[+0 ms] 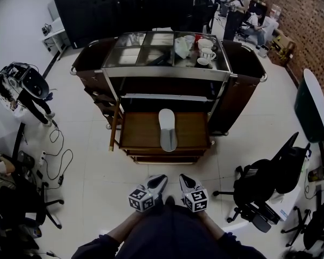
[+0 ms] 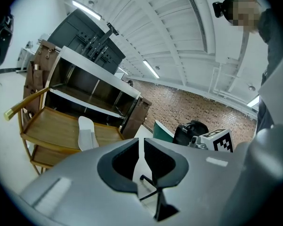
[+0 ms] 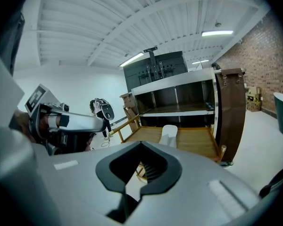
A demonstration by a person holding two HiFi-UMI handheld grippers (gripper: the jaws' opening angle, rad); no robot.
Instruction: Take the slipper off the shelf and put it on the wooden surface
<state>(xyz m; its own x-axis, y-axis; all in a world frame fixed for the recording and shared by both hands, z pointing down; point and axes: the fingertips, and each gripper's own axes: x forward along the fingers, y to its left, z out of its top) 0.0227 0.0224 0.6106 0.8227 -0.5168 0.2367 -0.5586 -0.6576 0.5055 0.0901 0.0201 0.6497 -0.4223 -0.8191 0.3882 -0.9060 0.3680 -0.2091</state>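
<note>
Wooden surface holds the slipper; left gripper and right gripper seem closed, empty.

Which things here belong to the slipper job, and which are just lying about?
Job: slipper, lying on the wooden surface; shelf above it; left gripper and right gripper, both shut and empty.

Lying about: white cups on the cart top; black office chair at right; cables on the floor at left.

Grey left gripper — checkered marker cube
</note>
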